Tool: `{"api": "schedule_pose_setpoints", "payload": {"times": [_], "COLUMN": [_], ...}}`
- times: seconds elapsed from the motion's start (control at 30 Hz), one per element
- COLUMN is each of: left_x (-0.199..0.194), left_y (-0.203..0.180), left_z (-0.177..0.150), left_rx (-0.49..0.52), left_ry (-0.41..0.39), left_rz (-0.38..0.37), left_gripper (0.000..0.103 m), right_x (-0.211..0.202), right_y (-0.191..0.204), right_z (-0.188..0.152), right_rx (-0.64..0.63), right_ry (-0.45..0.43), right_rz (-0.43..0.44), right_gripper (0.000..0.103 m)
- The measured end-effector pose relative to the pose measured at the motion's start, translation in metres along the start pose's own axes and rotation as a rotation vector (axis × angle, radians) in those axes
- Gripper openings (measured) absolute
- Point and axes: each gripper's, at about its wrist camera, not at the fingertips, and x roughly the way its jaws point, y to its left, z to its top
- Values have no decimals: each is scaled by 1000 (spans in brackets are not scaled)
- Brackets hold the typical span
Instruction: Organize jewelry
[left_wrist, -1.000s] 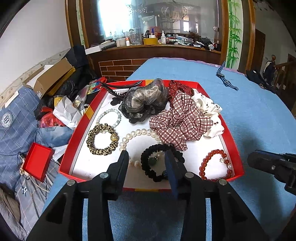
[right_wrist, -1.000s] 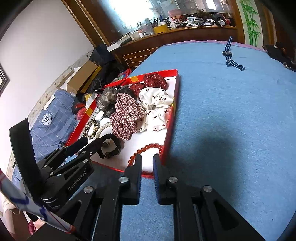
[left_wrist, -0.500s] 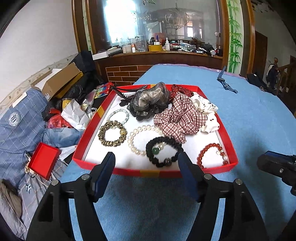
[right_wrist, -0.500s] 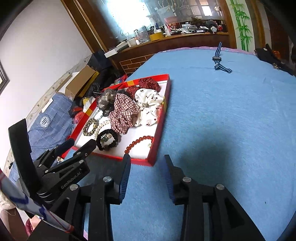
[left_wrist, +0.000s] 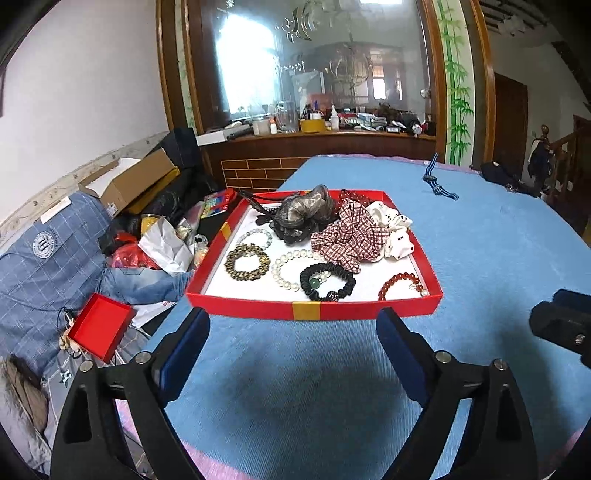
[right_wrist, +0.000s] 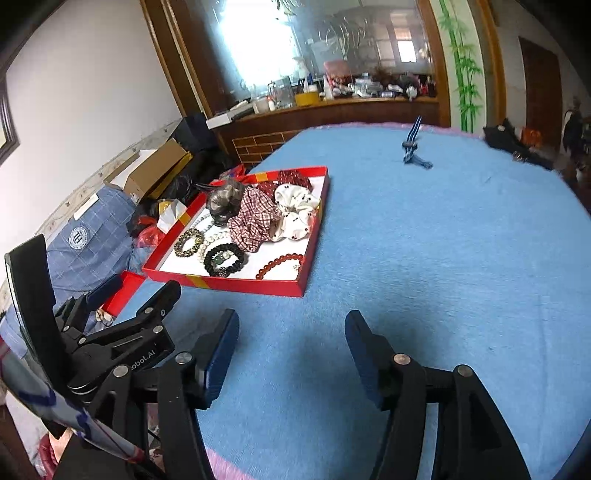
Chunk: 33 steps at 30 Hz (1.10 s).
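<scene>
A red tray (left_wrist: 314, 309) (right_wrist: 236, 283) with a white floor sits on the blue table cover. It holds a red bead bracelet (left_wrist: 400, 283) (right_wrist: 279, 265), a black bracelet with a green stone (left_wrist: 327, 281) (right_wrist: 224, 259), a pearl bracelet (left_wrist: 286, 267), a leopard bracelet (left_wrist: 246, 261), a pale bead bracelet (left_wrist: 255, 237) and several scrunchies, among them a plaid one (left_wrist: 351, 236) (right_wrist: 255, 219). My left gripper (left_wrist: 293, 332) is open and empty, short of the tray's near wall. My right gripper (right_wrist: 291, 334) is open and empty, nearer than the tray and to its right.
A striped blue strap (left_wrist: 437, 182) (right_wrist: 412, 146) lies far back on the table. A small red box (left_wrist: 99, 326), clothes, bags and cardboard boxes are piled left of the table. A wooden counter with bottles stands behind. The left gripper's body shows in the right wrist view (right_wrist: 122, 332).
Both grippers have pulled back from the tray and opened wide. The left fingers were over the black bracelet and the right was shut at the red bead bracelet; now both stand clear of the tray.
</scene>
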Motion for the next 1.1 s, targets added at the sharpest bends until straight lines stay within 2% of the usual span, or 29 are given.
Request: {"api": "schedule_pose_setpoints", "payload": {"times": [0.1,0.23,0.33,0.5,0.57,0.77,0.87,1.1], "left_x": [-17,-39,-51,-58,-62,-80,-81,-77], "left_y": [5,11,13,16,20,36,41,44], "left_z": [-5,-10,-14,-23,-28,-40,-39,-40], "left_rx": [-7,-8,18,60,47,-40,-47,-53], "left_ry": [-23,-57,-83,-59,-73,-110,-100,-83], "left_rz": [14,54,96,102,167,278,234,210], "left_gripper": [94,103,103,103,103,103,103,103], "right_x": [-19,-39,-46,-45,-47,-49,-46,-43], "right_y": [10,23,30,37,38,44,50,57], "right_z": [-9,-22,-35,-41,-43,-51,-54,-56], "right_rx": [-16,-41,-51,-78,-83,-88,-118,-145], "right_ry": [-29,-67,-99,-129,-139,-151,-139,-135], "right_rz": [-20,-54,-103,-156,-175,-190,-194,-197], "right_gripper": [75,88,91,91,93,96,96,96]}}
